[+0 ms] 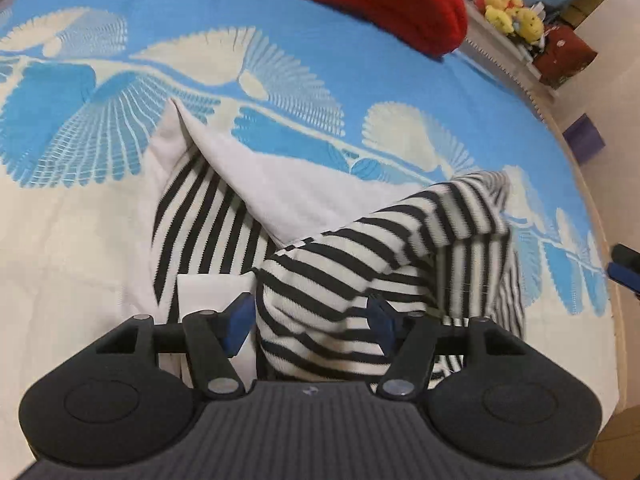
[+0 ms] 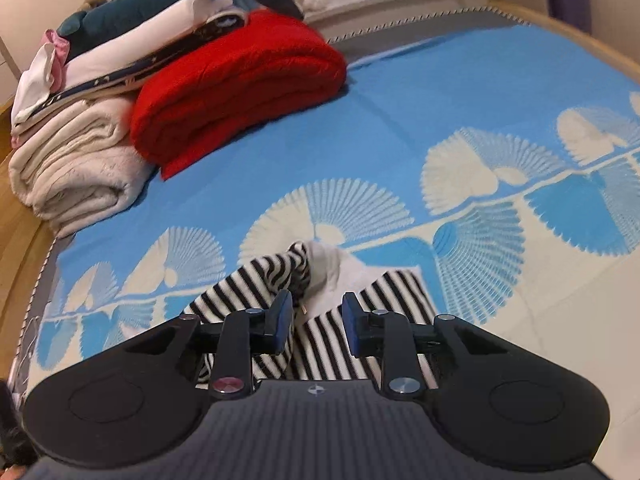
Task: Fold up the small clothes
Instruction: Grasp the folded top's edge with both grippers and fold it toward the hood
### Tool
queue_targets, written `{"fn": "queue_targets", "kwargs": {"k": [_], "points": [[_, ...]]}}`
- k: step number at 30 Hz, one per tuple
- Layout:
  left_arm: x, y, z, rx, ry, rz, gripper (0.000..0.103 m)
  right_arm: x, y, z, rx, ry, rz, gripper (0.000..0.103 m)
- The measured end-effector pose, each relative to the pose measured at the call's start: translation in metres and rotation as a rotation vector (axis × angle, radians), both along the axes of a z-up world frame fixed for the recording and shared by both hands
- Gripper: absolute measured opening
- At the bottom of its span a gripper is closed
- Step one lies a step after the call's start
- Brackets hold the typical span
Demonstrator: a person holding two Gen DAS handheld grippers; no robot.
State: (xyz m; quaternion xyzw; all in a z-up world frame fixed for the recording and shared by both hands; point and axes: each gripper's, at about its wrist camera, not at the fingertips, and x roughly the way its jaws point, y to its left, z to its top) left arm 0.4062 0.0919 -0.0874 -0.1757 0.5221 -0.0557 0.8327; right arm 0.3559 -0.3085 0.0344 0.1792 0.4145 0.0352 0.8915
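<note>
black-and-white striped garment (image 1: 360, 264) crumpled, partly folded, white inner side showing

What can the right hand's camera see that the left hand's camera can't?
Only the right wrist view shows the stack of folded cream, white and dark teal laundry beside the red blanket.

Only the left wrist view shows the white folded-over flap of the garment and the red box under the toys.

Both show the black-and-white striped knit garment, the folded red fleece blanket, the blue-and-cream patterned bedspread and yellow plush toys.
</note>
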Motion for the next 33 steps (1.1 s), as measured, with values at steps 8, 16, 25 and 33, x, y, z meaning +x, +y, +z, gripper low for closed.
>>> {"fn": "queue_targets", "kwargs": {"k": [8,16,25,33], "points": [[-0.018,-0.04,0.049,0.014,-0.252,-0.137,0.007,0.004,-0.019,-0.005,0.001,0.034,-0.023,0.029],[-0.09,-0.127,0.089,-0.263,-0.304,-0.734,0.025,-0.006,-0.043,-0.004,-0.02,0.008,-0.108,0.029],[-0.031,-0.041,0.024,-0.2,0.017,-0.074,0.036,-0.004,-0.037,-0.035,0.011,0.099,-0.07,0.029],[-0.024,-0.022,-0.034,-0.288,0.257,0.108,0.05,0.006,-0.01,-0.092,0.059,0.284,-0.015,0.029]]}}
